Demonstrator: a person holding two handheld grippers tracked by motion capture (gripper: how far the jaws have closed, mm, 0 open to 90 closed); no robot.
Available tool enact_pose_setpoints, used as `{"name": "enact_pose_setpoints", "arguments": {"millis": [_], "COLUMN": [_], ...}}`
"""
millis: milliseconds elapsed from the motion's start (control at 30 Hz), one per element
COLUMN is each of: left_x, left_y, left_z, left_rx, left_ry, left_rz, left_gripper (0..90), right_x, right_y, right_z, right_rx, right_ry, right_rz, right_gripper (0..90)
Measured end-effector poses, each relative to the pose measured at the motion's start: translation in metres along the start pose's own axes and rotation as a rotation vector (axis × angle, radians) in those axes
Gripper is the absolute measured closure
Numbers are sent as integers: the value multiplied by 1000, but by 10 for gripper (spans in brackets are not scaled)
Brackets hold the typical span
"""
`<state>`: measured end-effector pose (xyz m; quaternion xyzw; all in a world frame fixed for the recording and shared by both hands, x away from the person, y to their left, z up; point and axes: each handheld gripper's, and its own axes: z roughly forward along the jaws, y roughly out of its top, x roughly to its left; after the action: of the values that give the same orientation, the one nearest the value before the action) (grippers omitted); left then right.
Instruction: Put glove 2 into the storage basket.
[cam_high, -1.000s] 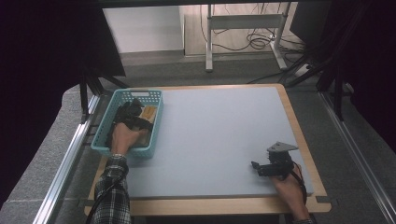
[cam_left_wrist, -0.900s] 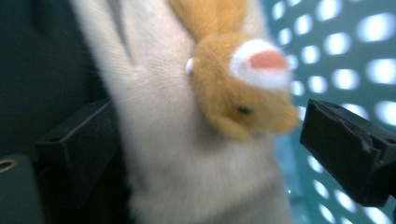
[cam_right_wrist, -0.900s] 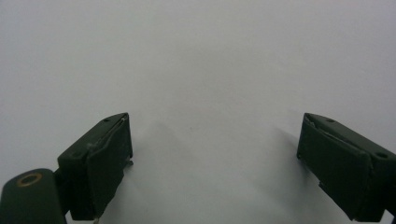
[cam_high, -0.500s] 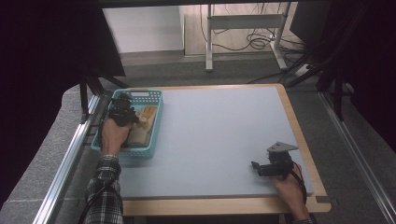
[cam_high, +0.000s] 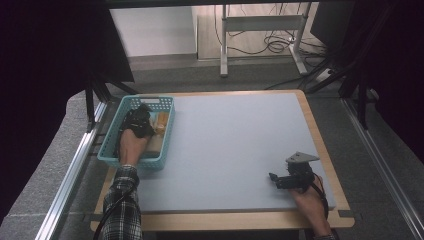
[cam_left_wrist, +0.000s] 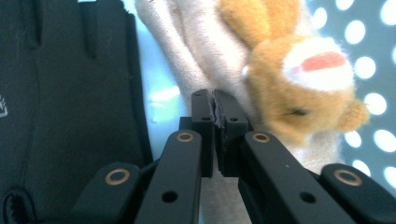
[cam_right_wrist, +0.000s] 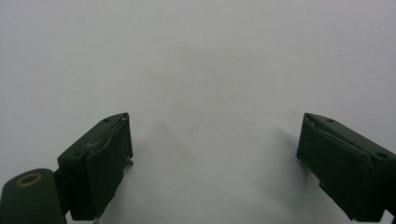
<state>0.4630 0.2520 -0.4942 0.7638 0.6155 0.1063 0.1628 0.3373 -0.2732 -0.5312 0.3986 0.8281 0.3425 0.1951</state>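
A teal basket (cam_high: 111, 156) stands at the table's left edge. In it lie a black glove (cam_left_wrist: 65, 107), a cream cloth (cam_left_wrist: 187, 42) and an orange plush toy (cam_left_wrist: 289, 79) (cam_high: 161, 121). My left gripper (cam_left_wrist: 215, 100) (cam_high: 141, 114) reaches down into the basket. Its jaws are shut, tips together against the edge of the cream cloth, with the glove on one side and the toy on the other. Whether any cloth is pinched I cannot tell. My right gripper (cam_right_wrist: 215, 140) (cam_high: 274, 178) rests low over the mat at the front right, open with nothing between its fingers.
A pale blue-grey mat (cam_high: 235, 140) covers the wooden table. Beyond the far edge stand a metal desk frame (cam_high: 260, 25) and floor cables. An aluminium rail (cam_high: 75, 170) runs along the left side, close to the basket.
The left hand pushed toward the basket's far end, then drew back a little. The orange toy beside it is now uncovered. The right hand has stayed put.
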Motion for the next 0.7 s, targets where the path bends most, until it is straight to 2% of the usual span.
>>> {"name": "enact_pose_setpoints", "arguments": {"millis": [100,200,400,600,700], "left_x": [0,3,11,19,25], "left_y": [0,-2,-7,-12,-15], "left_z": [-1,-2,-11,-17,-23], "left_rx": [0,-8,-51,-73,-94], "left_ry": [-2,10,64,77,85], "left_rz": [-1,-4,-13,-21,-27], "left_gripper": [889,843,627,489,448], "right_x": [0,0,0,0,0], "right_y": [0,0,0,0,0], "right_z": [0,0,0,0,0], "right_rx": [0,0,0,0,0], "right_ry": [0,0,0,0,0], "right_rz": [0,0,0,0,0], "right_gripper": [98,98,98,98,98]}}
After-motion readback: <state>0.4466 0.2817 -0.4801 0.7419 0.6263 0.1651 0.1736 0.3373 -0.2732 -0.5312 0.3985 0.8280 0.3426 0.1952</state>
